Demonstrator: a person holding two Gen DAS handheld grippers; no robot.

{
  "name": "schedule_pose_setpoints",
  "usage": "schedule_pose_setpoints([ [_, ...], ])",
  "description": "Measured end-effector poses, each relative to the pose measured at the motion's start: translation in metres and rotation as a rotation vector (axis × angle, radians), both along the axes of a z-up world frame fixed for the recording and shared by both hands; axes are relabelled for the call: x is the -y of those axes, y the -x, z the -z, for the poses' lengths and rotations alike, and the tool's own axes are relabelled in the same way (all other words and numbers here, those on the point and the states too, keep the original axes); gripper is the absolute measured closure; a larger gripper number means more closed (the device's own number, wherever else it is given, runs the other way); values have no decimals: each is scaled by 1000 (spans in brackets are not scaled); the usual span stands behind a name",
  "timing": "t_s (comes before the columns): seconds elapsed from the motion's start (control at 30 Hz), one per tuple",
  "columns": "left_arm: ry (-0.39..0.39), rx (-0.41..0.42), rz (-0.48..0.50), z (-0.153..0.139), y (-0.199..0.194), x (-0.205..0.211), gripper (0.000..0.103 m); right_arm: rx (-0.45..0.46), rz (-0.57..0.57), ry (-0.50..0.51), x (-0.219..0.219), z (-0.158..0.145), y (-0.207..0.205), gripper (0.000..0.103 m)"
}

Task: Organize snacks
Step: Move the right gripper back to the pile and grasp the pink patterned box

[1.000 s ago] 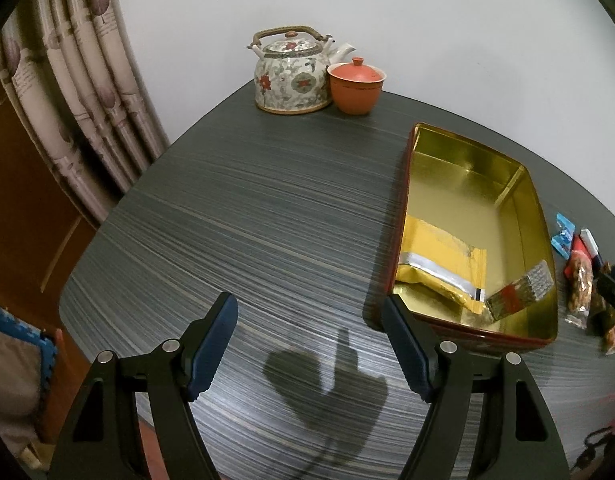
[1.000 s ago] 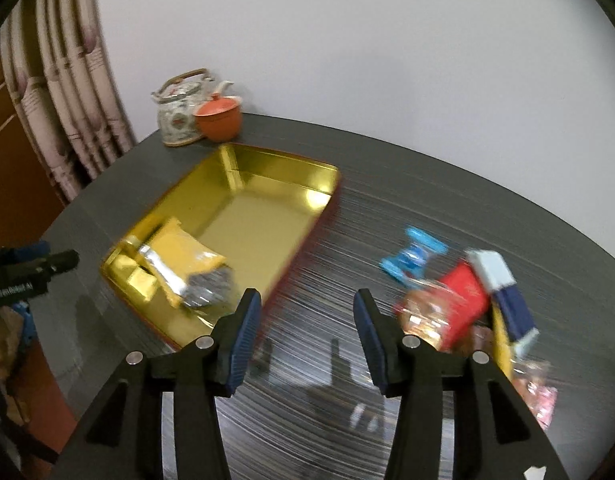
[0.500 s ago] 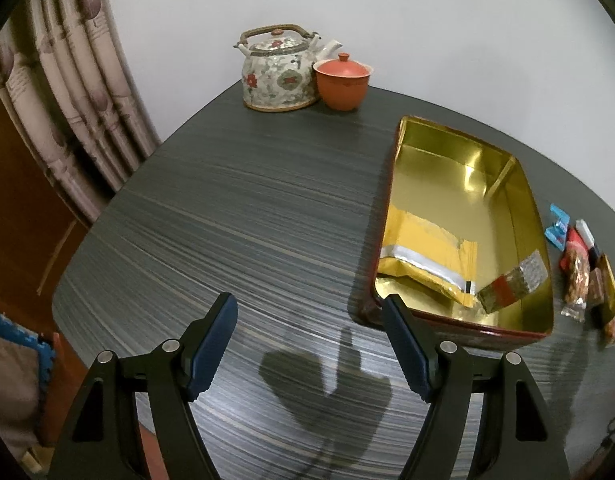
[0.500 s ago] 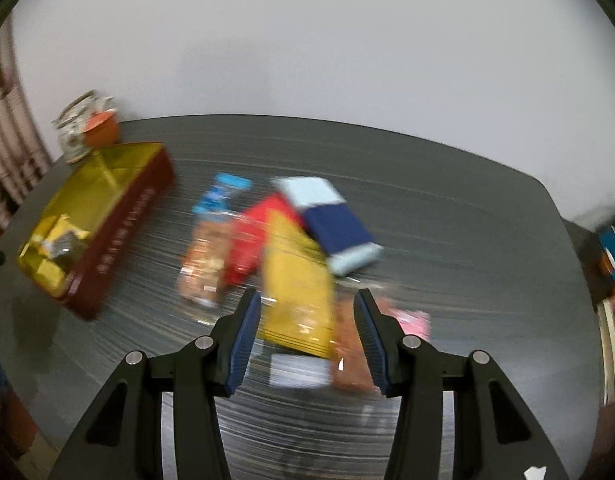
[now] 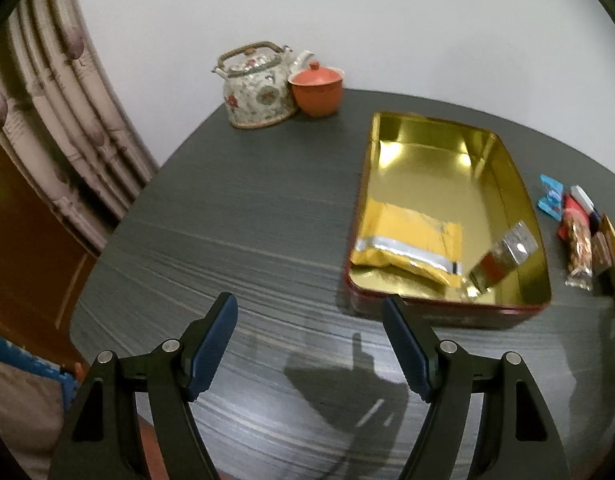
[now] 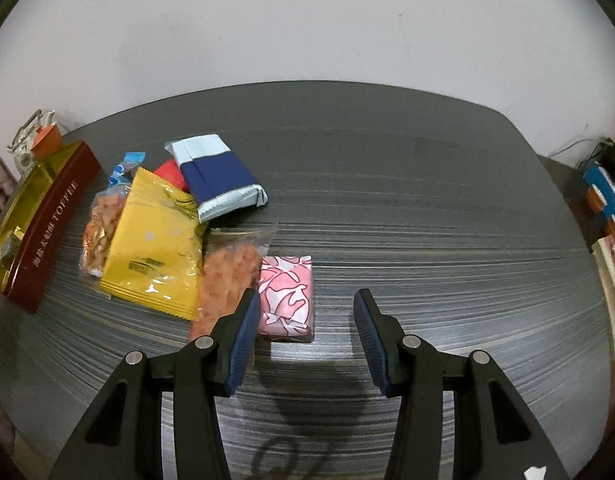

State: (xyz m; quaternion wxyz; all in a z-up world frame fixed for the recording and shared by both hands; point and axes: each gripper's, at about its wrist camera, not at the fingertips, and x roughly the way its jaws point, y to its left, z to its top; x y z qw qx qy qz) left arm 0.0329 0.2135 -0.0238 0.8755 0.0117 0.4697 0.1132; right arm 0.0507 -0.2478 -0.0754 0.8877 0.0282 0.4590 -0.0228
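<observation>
A gold-lined red tin (image 5: 435,160) (image 6: 53,216) lies on the dark table, holding a yellow packet (image 5: 411,240) and a small foil-wrapped snack (image 5: 503,256). To the tin's right lies a loose pile of snacks: a yellow packet (image 6: 151,244), a blue-and-white packet (image 6: 217,178), a red packet (image 6: 169,172), a blue candy (image 6: 121,168), two clear bags of orange pieces (image 6: 101,224) (image 6: 225,280) and a pink patterned packet (image 6: 287,294). My right gripper (image 6: 305,338) hangs open just above the pink packet, touching nothing. My left gripper (image 5: 309,344) stands open and empty over bare table, left of the tin.
A flowered teapot (image 5: 259,88) and an orange lidded cup (image 5: 317,88) stand at the table's far corner by a curtain (image 5: 59,120). Boxes and a cable (image 6: 603,200) sit off the table's right edge.
My right gripper has swung right from the tin to the snack pile and dropped lower over the pink packet. My left gripper has shifted slightly and rolled; the tin looks unmoved.
</observation>
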Motion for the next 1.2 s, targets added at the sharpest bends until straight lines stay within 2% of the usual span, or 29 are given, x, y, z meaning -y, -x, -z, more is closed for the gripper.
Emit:
schedule_pose_setpoints([
  [0.27, 17, -16, 60, -5, 0, 36, 28, 13, -19, -5, 0, 6, -6, 57],
  [0.67, 77, -36, 192, -6, -22, 122, 28, 50, 37, -29, 23, 7, -18, 57],
  [0.83, 86, -46, 237, -2, -31, 153, 28, 56, 57, -66, 27, 5, -15, 55],
  [0.93, 92, -54, 253, 2, -36, 167, 28, 49, 64, -124, 29, 7, -14, 55],
  [1.2, 146, -96, 268, 14, -52, 187, 28, 47, 43, -63, 14, 15, -21, 56],
])
